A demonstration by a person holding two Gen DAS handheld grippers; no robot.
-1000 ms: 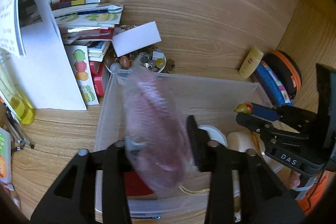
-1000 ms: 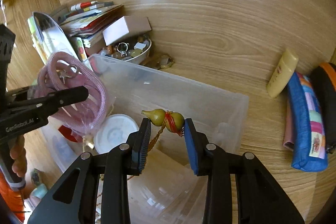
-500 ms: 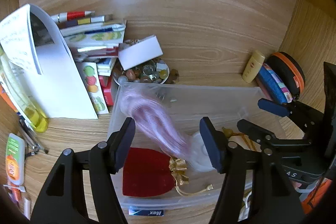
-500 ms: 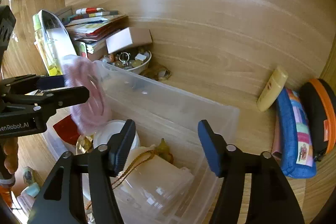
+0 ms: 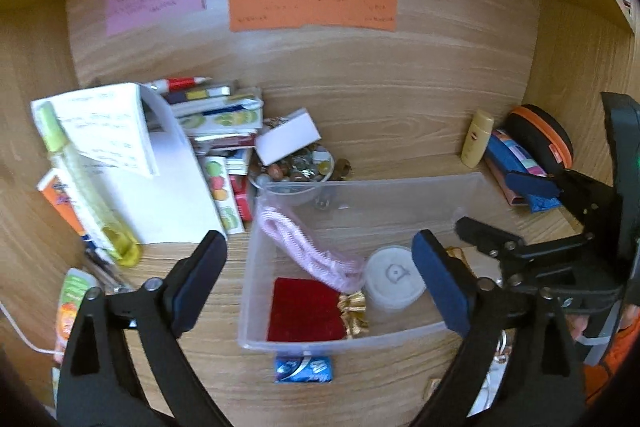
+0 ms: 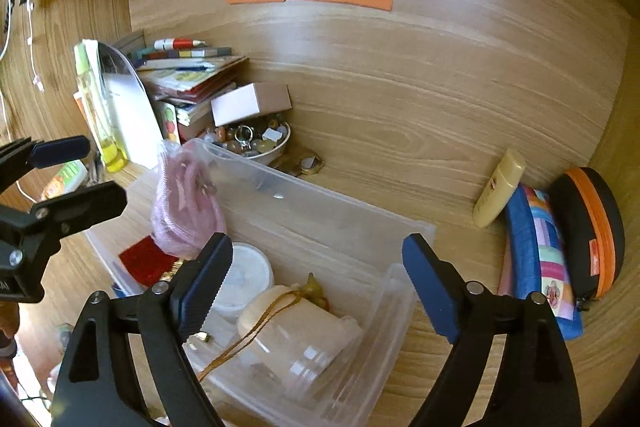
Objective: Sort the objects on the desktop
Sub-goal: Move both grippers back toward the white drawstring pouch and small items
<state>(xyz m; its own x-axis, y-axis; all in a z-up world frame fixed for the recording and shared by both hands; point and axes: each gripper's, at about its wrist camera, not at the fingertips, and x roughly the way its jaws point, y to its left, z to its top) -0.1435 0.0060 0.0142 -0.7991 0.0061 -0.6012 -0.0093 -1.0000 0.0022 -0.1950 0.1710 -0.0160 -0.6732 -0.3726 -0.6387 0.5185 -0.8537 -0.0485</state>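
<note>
A clear plastic bin (image 5: 360,183) stands on the wooden desk. In it a pink cord in a clear bag (image 5: 310,249) leans on the left wall, over a red velvet pouch (image 5: 304,309) and beside a white round lid (image 5: 394,281). A yellow gourd charm (image 6: 314,290) with a brown cord lies on a clear jar (image 6: 304,339) in the bin. My left gripper (image 5: 317,242) hangs above the bin, its jaws opening with nothing pressed between them. My right gripper (image 6: 318,247) is also above the bin, jaws opening and apart from the charm. It shows in the left wrist view as right gripper (image 5: 505,207).
Booklets and pens (image 5: 216,115), a white box (image 5: 288,141) and a bowl of beads (image 5: 298,169) crowd the back left. A yellow tube (image 6: 498,189), blue pencil case (image 6: 540,259) and black-orange case (image 6: 588,227) lie on the right. A blue packet (image 5: 303,369) sits before the bin.
Both grippers went from shut to wide open and rose. The left one let go of the pink cord bag, the right one of the gourd charm; both things dropped into the bin.
</note>
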